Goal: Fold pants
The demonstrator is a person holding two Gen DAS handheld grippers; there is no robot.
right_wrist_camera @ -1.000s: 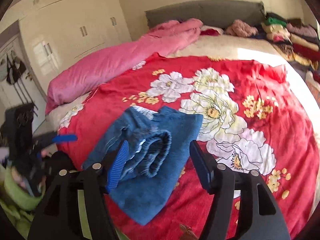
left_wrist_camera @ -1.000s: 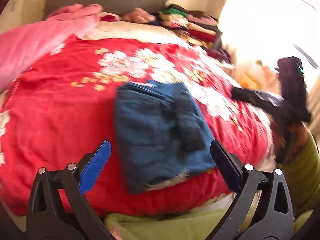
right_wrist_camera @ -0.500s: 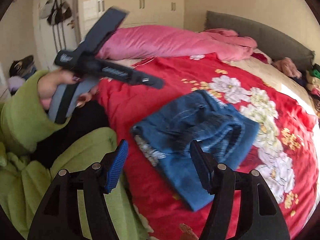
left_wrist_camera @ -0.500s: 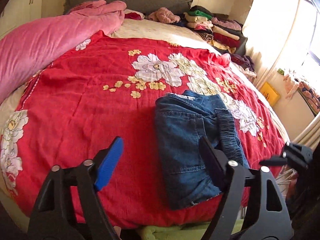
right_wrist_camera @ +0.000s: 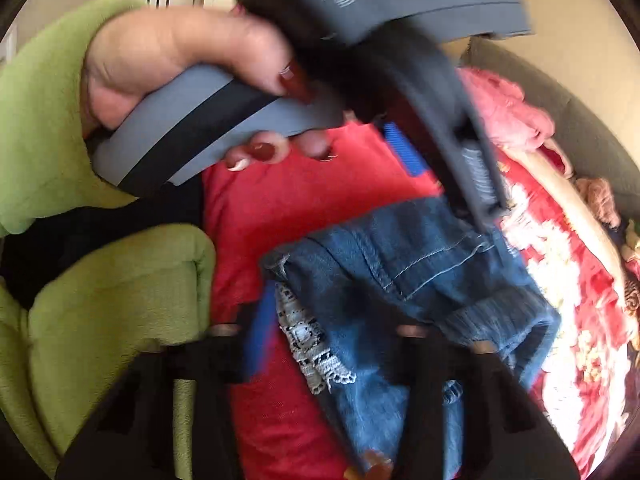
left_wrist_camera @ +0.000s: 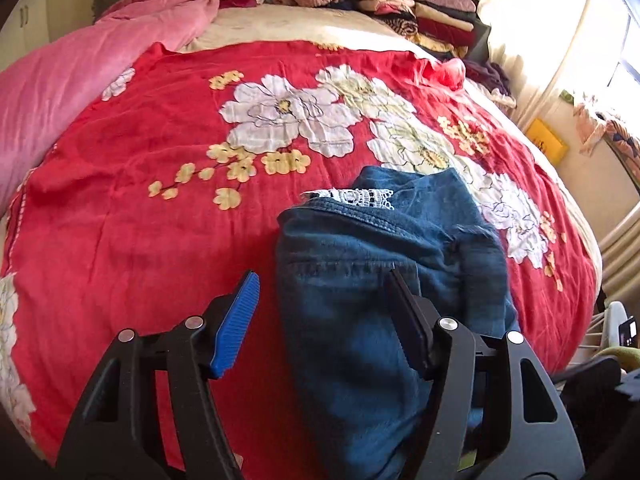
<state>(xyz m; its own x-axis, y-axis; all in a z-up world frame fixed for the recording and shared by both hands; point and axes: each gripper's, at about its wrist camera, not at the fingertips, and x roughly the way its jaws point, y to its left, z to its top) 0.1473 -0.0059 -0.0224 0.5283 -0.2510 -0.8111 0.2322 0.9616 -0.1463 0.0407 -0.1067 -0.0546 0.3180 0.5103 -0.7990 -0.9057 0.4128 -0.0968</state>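
The blue denim pants [left_wrist_camera: 372, 280] lie folded in a compact bundle on the red floral bedspread [left_wrist_camera: 160, 208], white lace trim showing at the far edge. My left gripper [left_wrist_camera: 324, 316] is open, hovering over the bundle's near left edge. In the right wrist view the pants [right_wrist_camera: 420, 280] lie just ahead of my right gripper [right_wrist_camera: 332, 344], which is open and blurred. The left gripper's body [right_wrist_camera: 400, 60], held in a hand, crosses the top of that view above the pants.
A pink quilt [left_wrist_camera: 80, 72] lies along the left of the bed. Stacked folded clothes [left_wrist_camera: 420, 12] sit at the headboard's right. A bright window and curtain [left_wrist_camera: 560, 40] are to the right. The person's green sleeve and lap [right_wrist_camera: 100, 320] fill the right wrist view's left side.
Both grippers moved in closer to the folded pants. The left gripper swung over the bundle's left edge; the right gripper turned so the left hand now fills its upper view.
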